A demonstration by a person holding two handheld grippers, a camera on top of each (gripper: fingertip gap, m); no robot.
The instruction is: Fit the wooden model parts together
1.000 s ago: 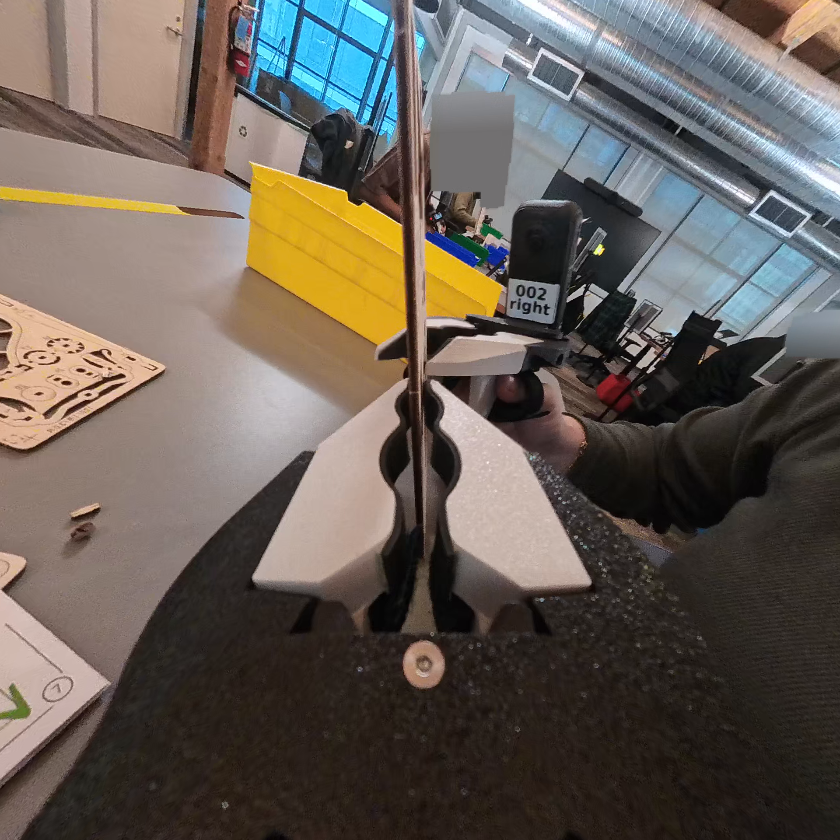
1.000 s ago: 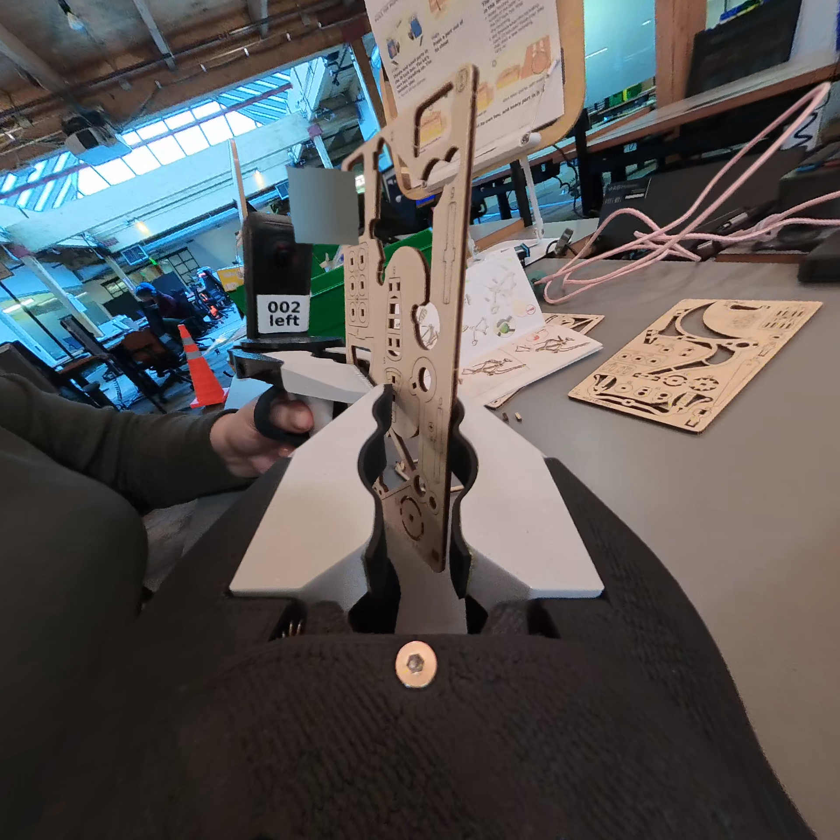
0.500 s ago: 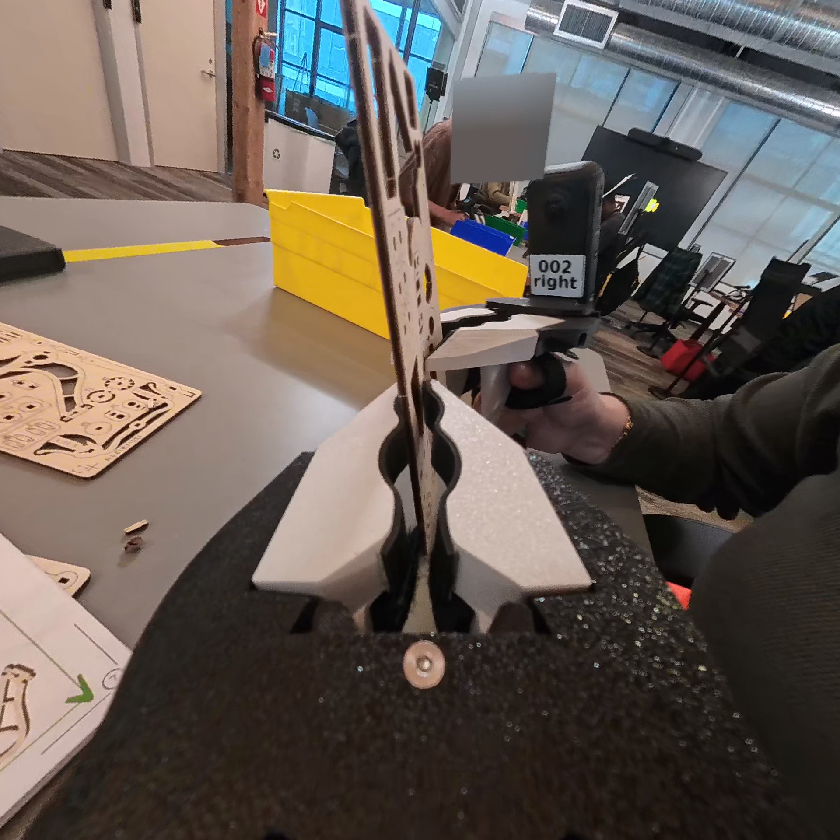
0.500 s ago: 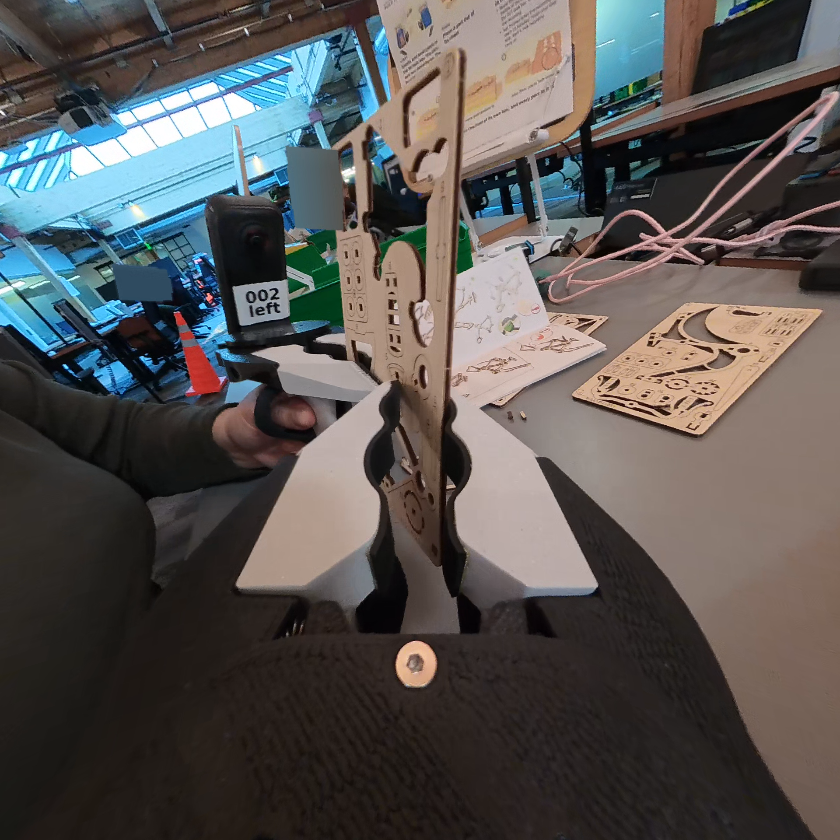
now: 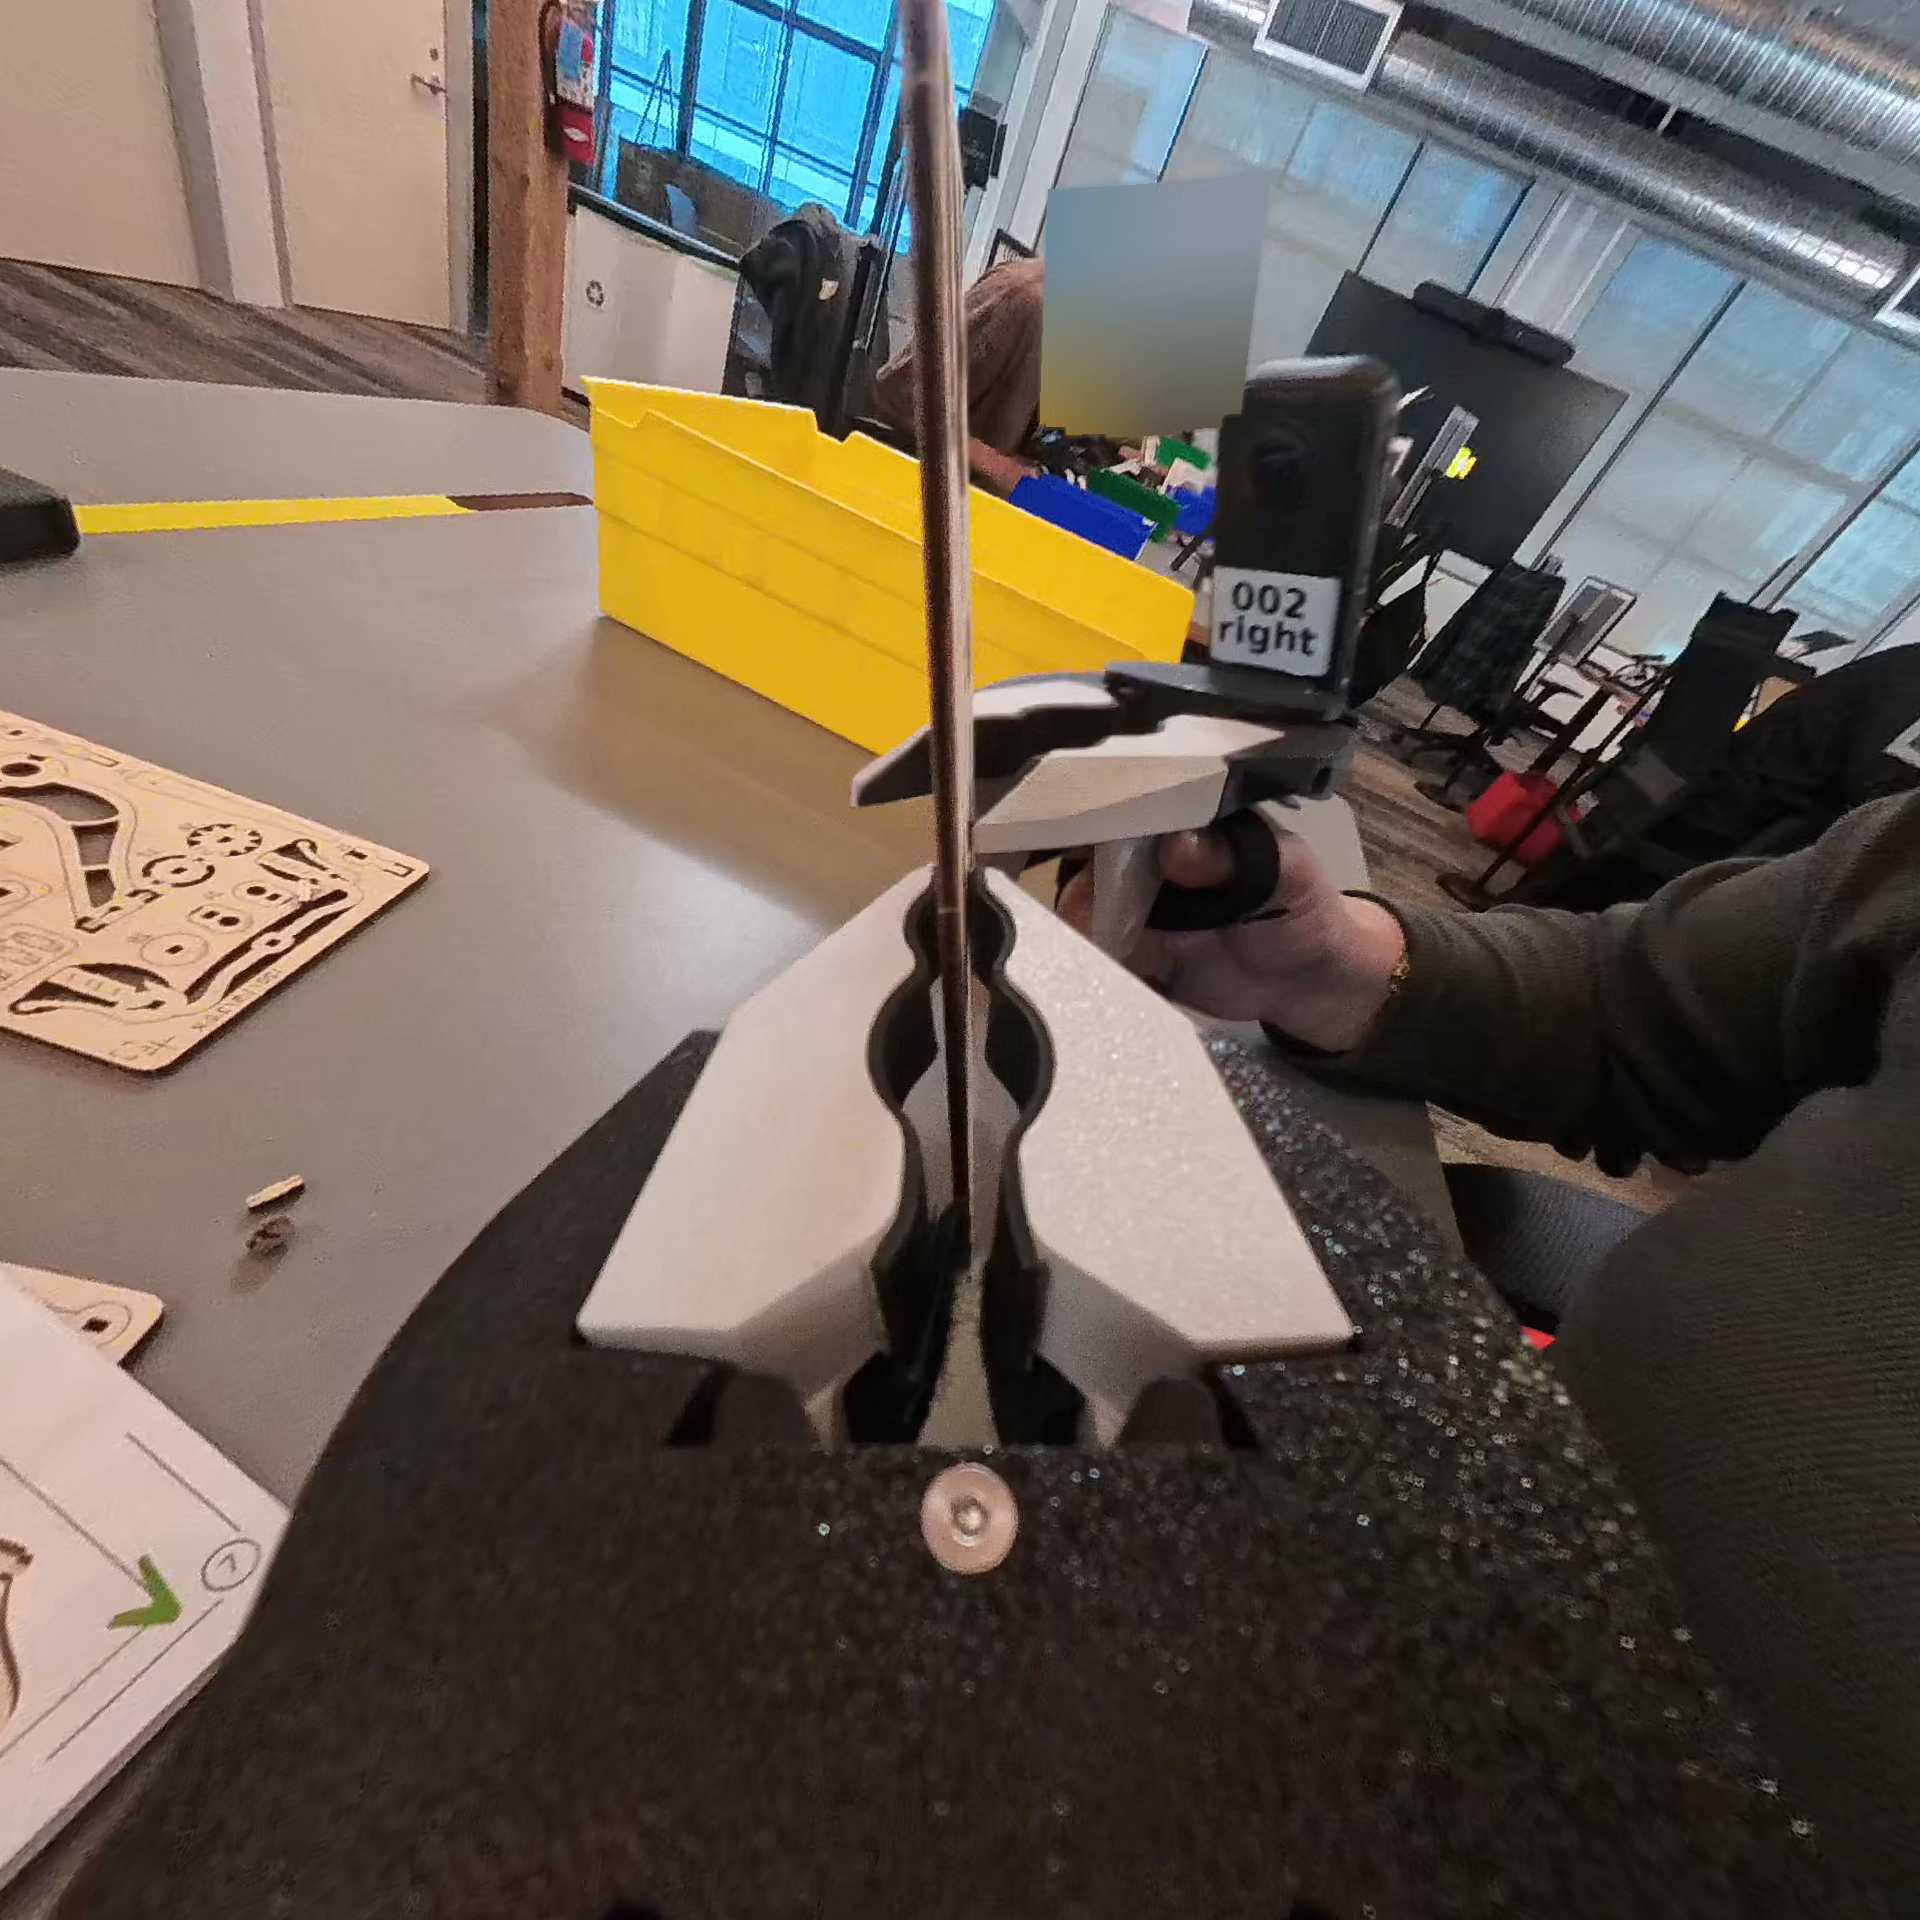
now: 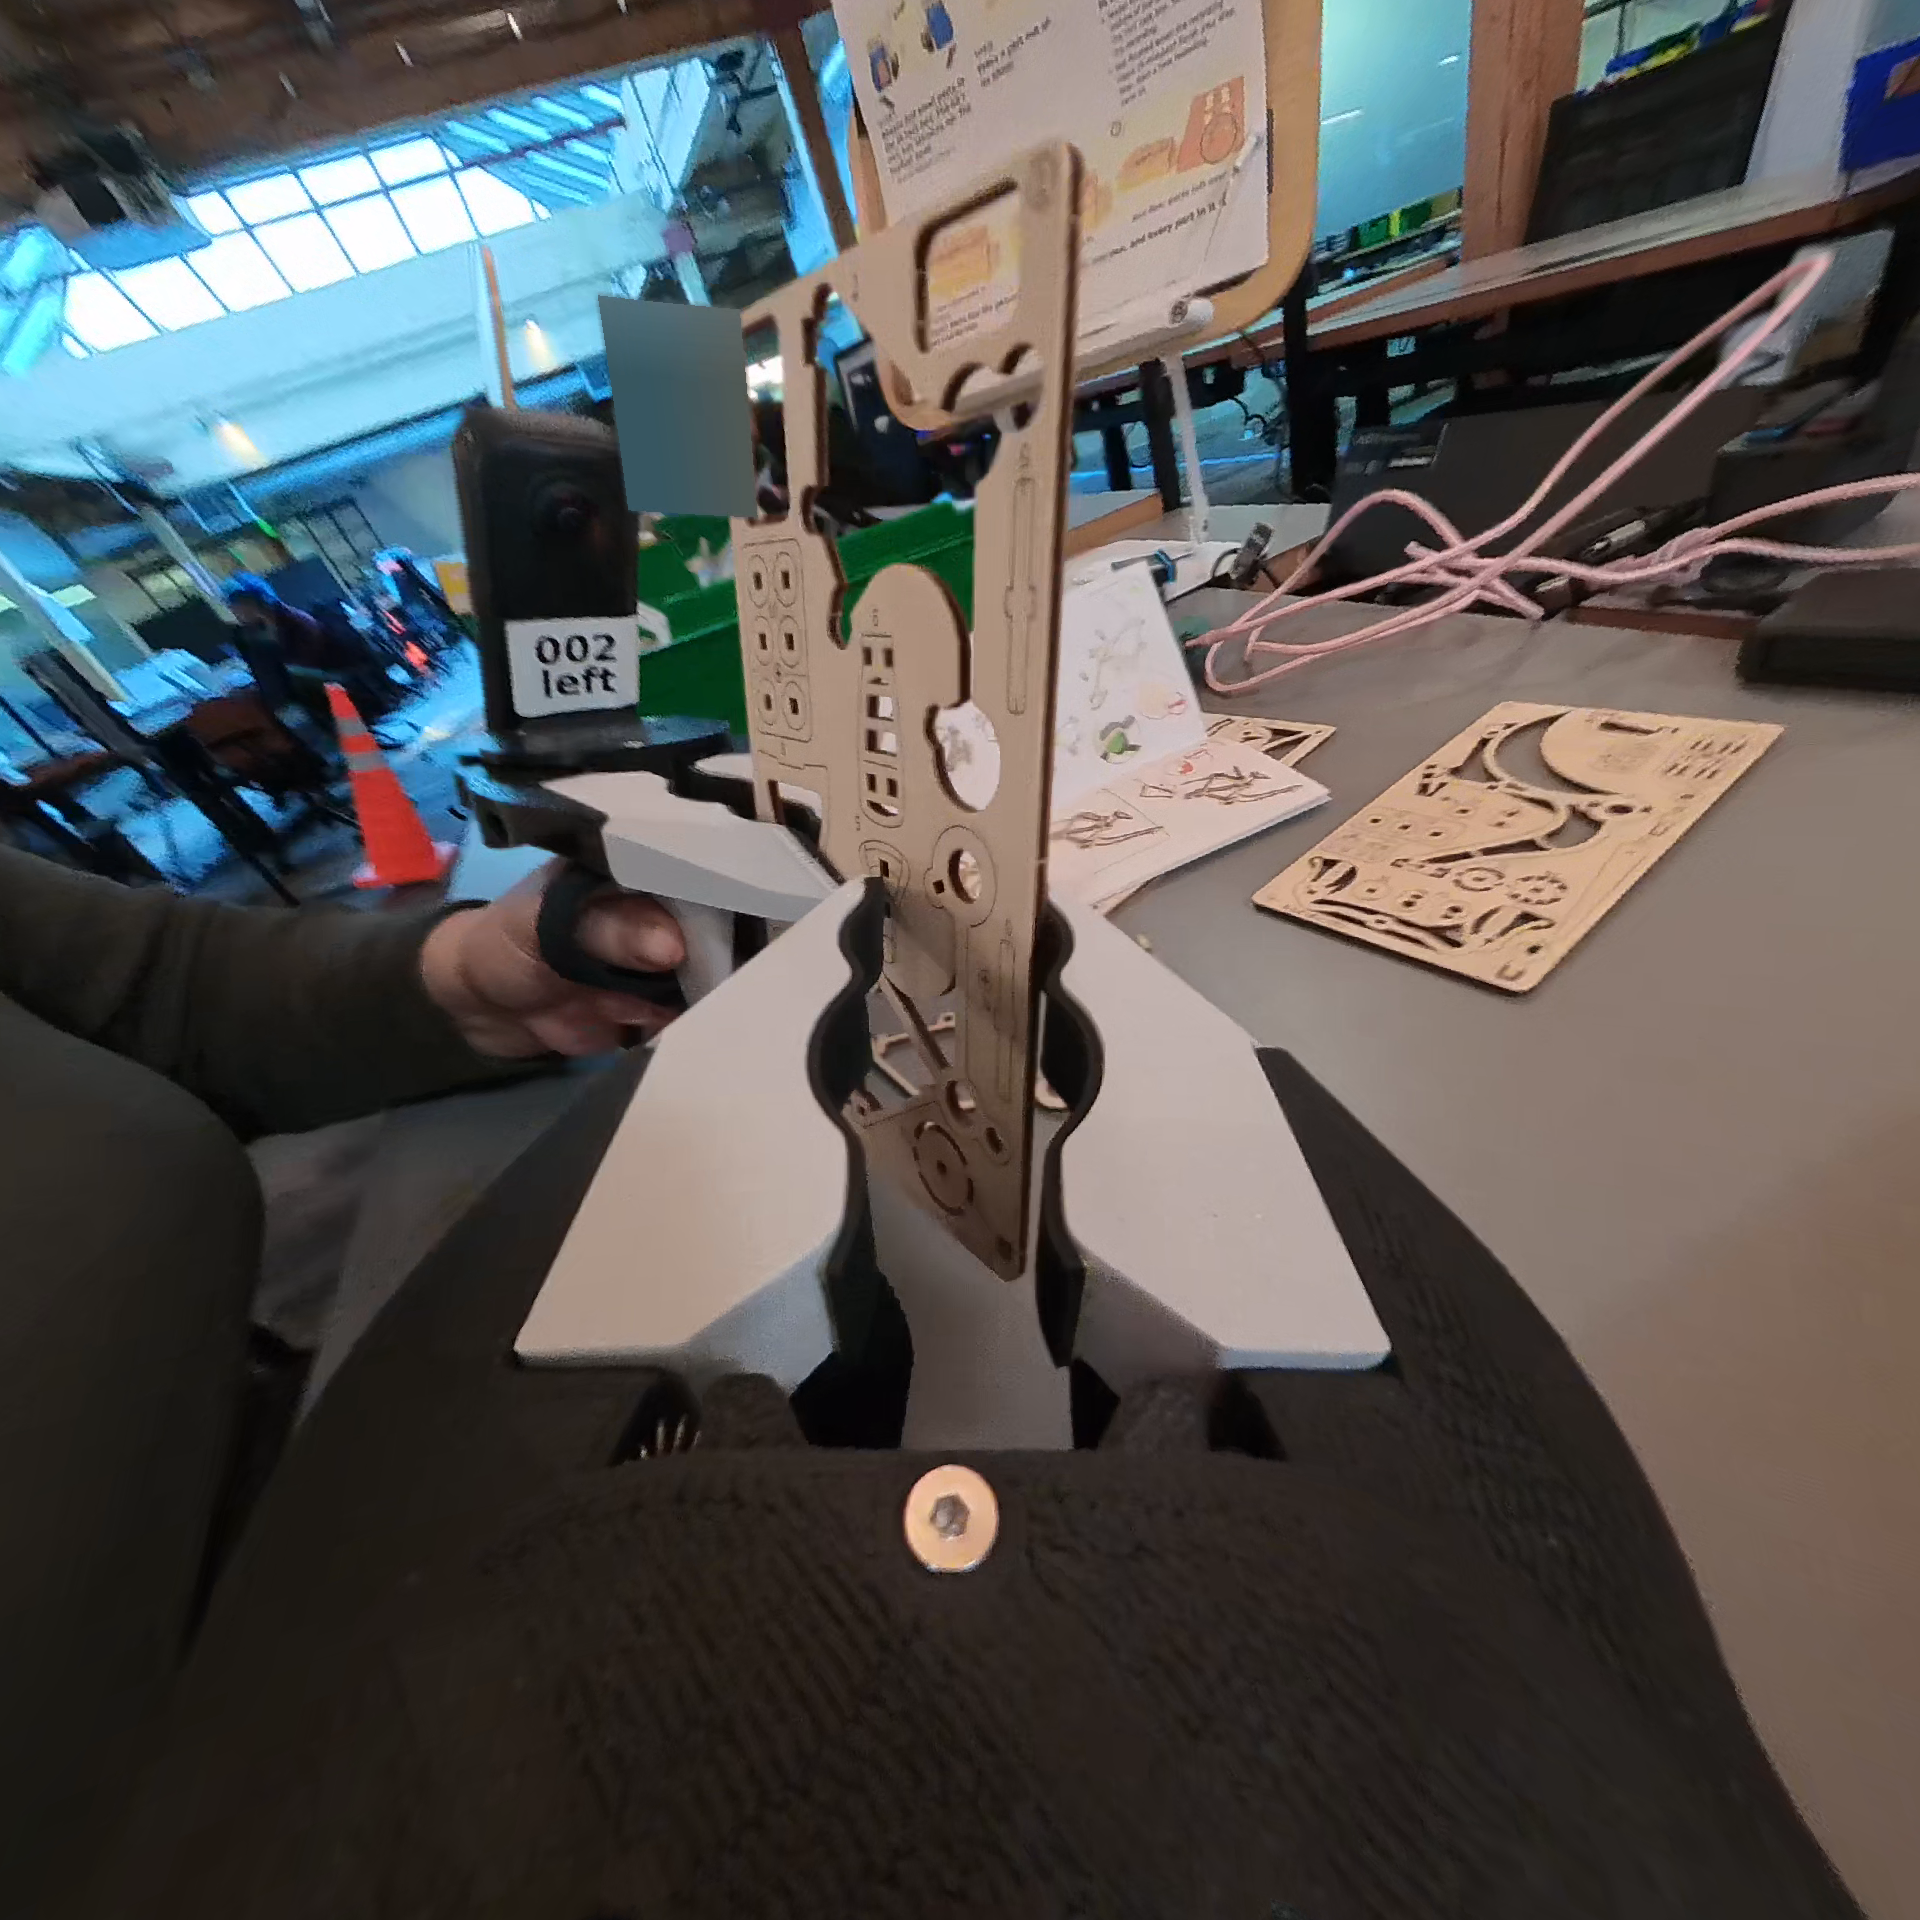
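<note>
A thin laser-cut wooden sheet (image 5: pixel 940 520) stands upright, edge-on in the left wrist view. My left gripper (image 5: pixel 958 904) is shut on its lower edge. In the right wrist view the sheet (image 6: pixel 966 727) shows its cut-out face. Its lower corner sits between the fingers of my right gripper (image 6: pixel 956 909), which stands open around it. The left gripper (image 6: pixel 800 842) grips the sheet's left edge there. In the left wrist view the right gripper (image 5: pixel 935 758) reaches in from the right at the sheet, above the table edge.
Another wooden parts sheet (image 5: pixel 156 894) (image 6: pixel 1527 842) lies flat on the grey table (image 5: pixel 520 831). An instruction booklet (image 5: pixel 83 1558) (image 6: pixel 1174 769), small wood scraps (image 5: pixel 272 1195) and a yellow bin (image 5: pixel 831 592) are nearby. Pink cord (image 6: pixel 1507 540) lies at the back right. The tips of both grippers are at nearly the same place.
The sheet has turned back to edge-on in the left wrist view after showing part of its face. The right gripper's fingers have come slightly farther in around it. The left grip is unchanged.
</note>
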